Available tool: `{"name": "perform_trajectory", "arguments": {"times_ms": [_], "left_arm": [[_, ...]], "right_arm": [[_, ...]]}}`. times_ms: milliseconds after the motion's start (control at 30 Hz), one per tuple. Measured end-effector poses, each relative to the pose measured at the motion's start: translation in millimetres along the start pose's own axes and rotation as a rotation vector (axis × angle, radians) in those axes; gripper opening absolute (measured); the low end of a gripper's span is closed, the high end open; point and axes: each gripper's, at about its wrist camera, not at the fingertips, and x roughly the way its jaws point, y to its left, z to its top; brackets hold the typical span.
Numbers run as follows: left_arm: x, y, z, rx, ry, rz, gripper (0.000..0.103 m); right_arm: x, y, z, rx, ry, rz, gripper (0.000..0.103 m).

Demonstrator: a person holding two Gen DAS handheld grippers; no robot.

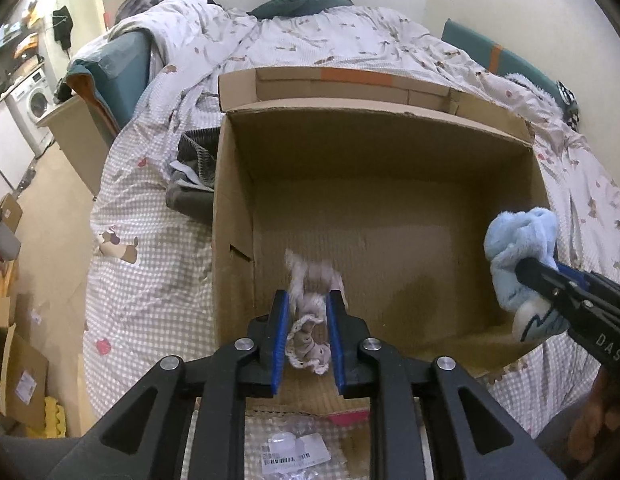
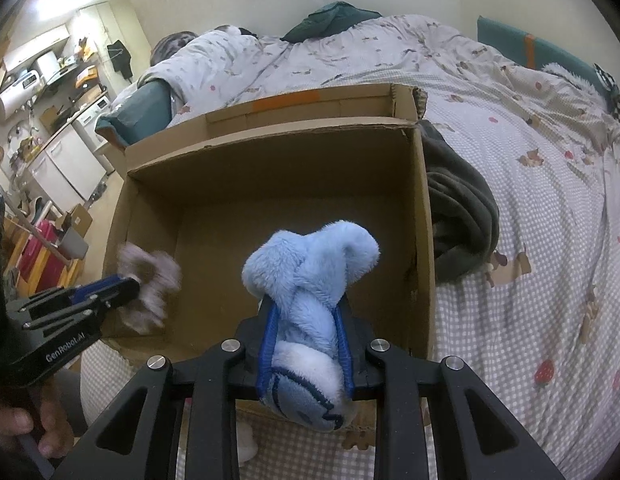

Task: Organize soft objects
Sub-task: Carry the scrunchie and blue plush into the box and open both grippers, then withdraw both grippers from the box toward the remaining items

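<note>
An open cardboard box point(image 1: 374, 152) point(image 2: 269, 152) stands on the bed, its inside bare. My left gripper point(image 1: 307, 300) is shut on a pale beige frilly scrunchie point(image 1: 310, 344) and holds it over the box's near left part; it shows blurred in the right wrist view point(image 2: 149, 280). My right gripper point(image 2: 305, 312) is shut on a fluffy light blue soft toy point(image 2: 310, 280) over the box's near edge. In the left wrist view the toy point(image 1: 518, 256) hangs at the box's right wall with the right gripper point(image 1: 550, 280) shut on it.
The bed has a checked, printed cover point(image 1: 157, 280) point(image 2: 530, 240). A dark grey garment point(image 2: 458, 208) point(image 1: 193, 176) lies against the box. A plastic bag with a barcode label point(image 1: 293, 452) lies near me. Teal pillows point(image 1: 506, 56), a washing machine point(image 1: 33, 104) and floor clutter lie beyond.
</note>
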Motion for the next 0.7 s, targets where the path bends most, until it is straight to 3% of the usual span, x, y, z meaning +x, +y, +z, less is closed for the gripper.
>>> {"name": "perform_trajectory", "arguments": {"times_ms": [33,100,167,233,700], "left_arm": [[0,0,0,0.001,0.001,0.002,0.023],[-1,0,0,0.003,-0.006,0.008,0.047],[-7,-1,1,0.001,-0.034,0.016,0.066],[-12,-2,1,0.003,-0.061,0.014,0.068],[-18,-8,3,0.042,-0.089,0.052,0.068]], "right_arm": [[0,0,0,0.001,-0.001,0.002,0.028],[1,-2,0,0.009,-0.002,0.005,0.033],[0,-5,1,0.028,-0.002,0.018,0.044],[-3,-8,2,0.056,-0.015,0.035,0.071],[-5,-7,3,0.062,-0.033,0.040,0.074]]}}
